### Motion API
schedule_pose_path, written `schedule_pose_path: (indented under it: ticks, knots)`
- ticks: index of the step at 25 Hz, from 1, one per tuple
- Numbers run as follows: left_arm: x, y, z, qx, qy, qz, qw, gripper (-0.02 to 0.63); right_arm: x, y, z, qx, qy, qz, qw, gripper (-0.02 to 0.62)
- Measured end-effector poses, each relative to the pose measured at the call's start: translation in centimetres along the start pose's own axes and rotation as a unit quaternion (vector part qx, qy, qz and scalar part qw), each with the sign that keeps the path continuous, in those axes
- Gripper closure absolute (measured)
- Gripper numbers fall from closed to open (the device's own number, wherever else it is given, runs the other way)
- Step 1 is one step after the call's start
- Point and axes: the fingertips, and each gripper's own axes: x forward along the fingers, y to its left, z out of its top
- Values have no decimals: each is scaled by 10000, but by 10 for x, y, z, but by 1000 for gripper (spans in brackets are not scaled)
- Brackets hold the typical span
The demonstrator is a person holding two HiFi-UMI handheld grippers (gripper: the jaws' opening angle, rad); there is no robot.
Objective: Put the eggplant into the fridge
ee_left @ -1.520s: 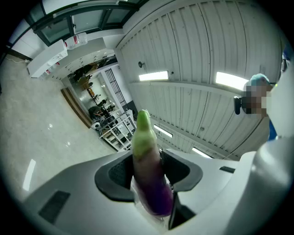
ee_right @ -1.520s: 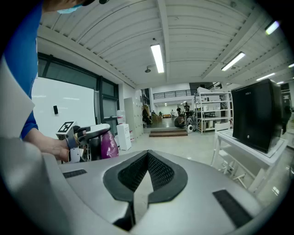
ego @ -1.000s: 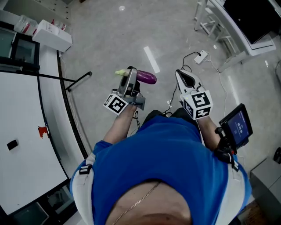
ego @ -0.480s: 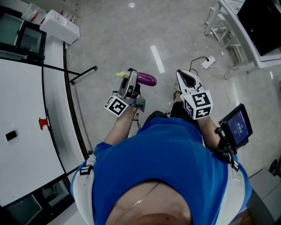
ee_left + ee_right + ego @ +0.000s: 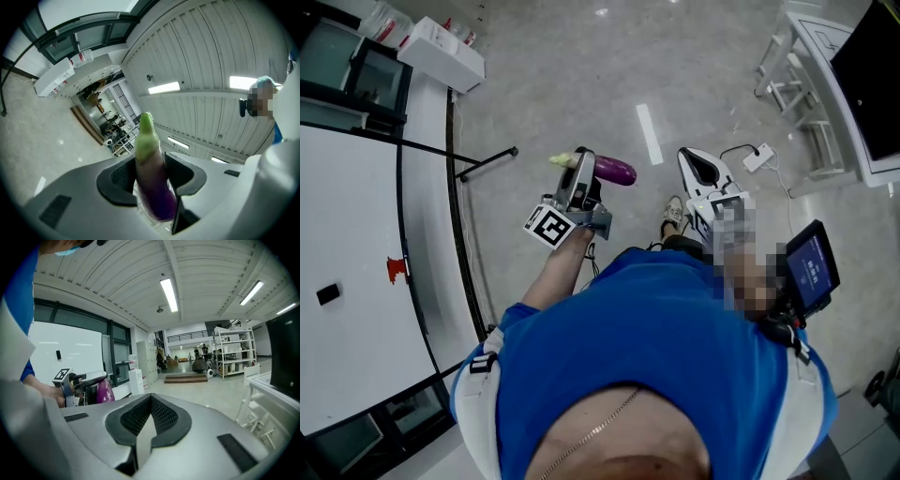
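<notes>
Jaws of the left gripper (image 5: 583, 166) are clamped on the eggplant (image 5: 615, 170), which lies crosswise between them above the floor (image 5: 553, 84), its green tip to the left and its purple end to the right. Right of the eggplant is the right gripper (image 5: 701, 171), its jaws pressed together with nothing between them. A white box (image 5: 442, 54) stands well left of the eggplant, and a power strip (image 5: 758, 157) lies further right of it.

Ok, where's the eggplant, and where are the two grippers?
eggplant (image 5: 617, 170), head view, purple body.
left gripper (image 5: 582, 164), head view, jaw tips gripping eggplant.
right gripper (image 5: 150, 411), right gripper view, shut jaw tips.
</notes>
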Motion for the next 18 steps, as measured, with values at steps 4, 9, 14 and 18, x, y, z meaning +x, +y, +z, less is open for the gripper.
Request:
schedule_pose_path:
  ticks: [4,9,14,18]
  knots:
    - [47,13,14,41,21,29,10000,415,33,-34,20,46,-3,25,10000,594]
    - [130,45,27,107,81,96,9999,415,91,-100,44,126,-26,55,9999,594]
    - [148,41,39,163,44,-80,9998,416,98,-108,61,78,-105,-15,9999,594]
    - [159,46,48,119,33,-158,9998,415,105,-111,69,46,-117,-147,9998,594]
